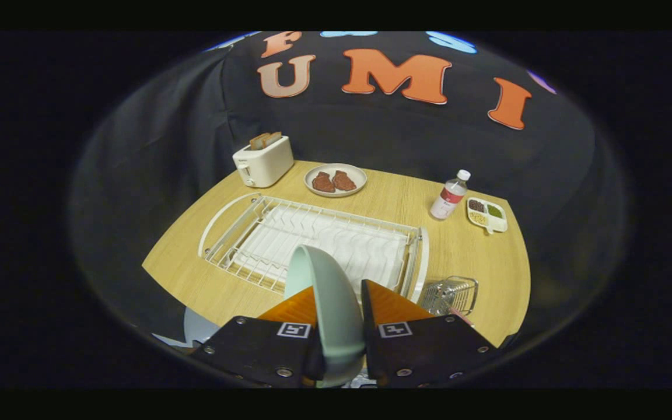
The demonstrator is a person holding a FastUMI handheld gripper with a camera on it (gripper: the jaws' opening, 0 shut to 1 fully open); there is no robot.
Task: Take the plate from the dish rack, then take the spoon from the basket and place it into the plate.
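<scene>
Low in the frame, the claw [339,326] is clamped on the plate [327,303], held on edge above the rack [312,239]; the basket [450,294] stands lower right on the surface [476,262].

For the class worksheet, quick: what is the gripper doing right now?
Gripper: shut on the pale green plate, held on edge above the dish rack.

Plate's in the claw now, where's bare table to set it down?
The claw grips the plate. Bare wood lies between the dish rack and the bottle, and beyond the basket. The strip between toaster and meat plate is tight.
</scene>
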